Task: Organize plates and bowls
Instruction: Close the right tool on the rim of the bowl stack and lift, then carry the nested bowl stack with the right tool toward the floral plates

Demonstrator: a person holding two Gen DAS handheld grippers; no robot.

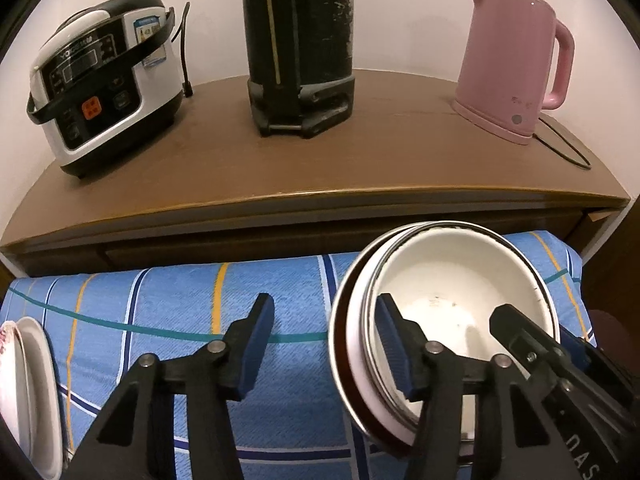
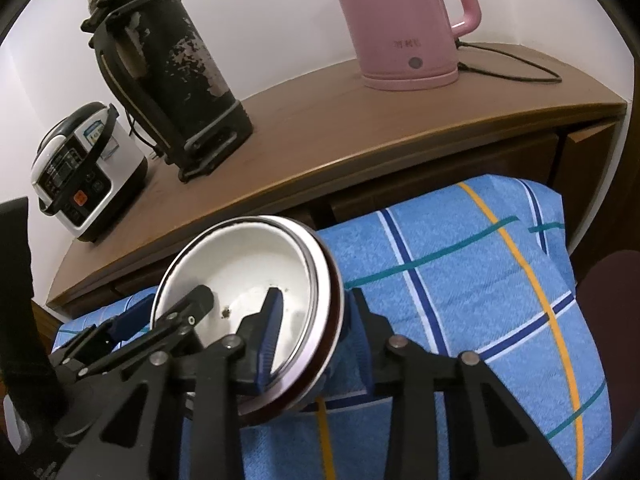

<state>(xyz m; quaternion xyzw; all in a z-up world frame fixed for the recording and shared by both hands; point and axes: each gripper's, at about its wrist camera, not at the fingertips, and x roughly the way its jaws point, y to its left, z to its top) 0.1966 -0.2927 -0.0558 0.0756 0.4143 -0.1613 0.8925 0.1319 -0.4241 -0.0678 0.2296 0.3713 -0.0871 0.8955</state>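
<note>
Several nested bowls (image 1: 440, 280), white enamel innermost with a metal and a dark-red rim outside, sit tilted on a blue plaid cloth (image 1: 160, 320). My left gripper (image 1: 325, 298) straddles the stack's left rim: one finger is inside the white bowl, the other stands apart on the cloth, so it is open. My right gripper (image 2: 316, 292) is shut on the opposite rim of the bowls (image 2: 248, 264), one pad inside and one behind the outer wall. Each gripper shows in the other's view: the right gripper (image 1: 536, 322), the left gripper (image 2: 164, 304). White plates (image 1: 32, 392) lean at the cloth's far left.
Behind the cloth runs a brown wooden counter (image 1: 320, 160) with a rice cooker (image 1: 104, 80), a worn black thermos (image 1: 300, 40) and a pink kettle (image 1: 512, 64) with its cord. A dark rounded object (image 2: 612, 280) sits beyond the cloth's right edge.
</note>
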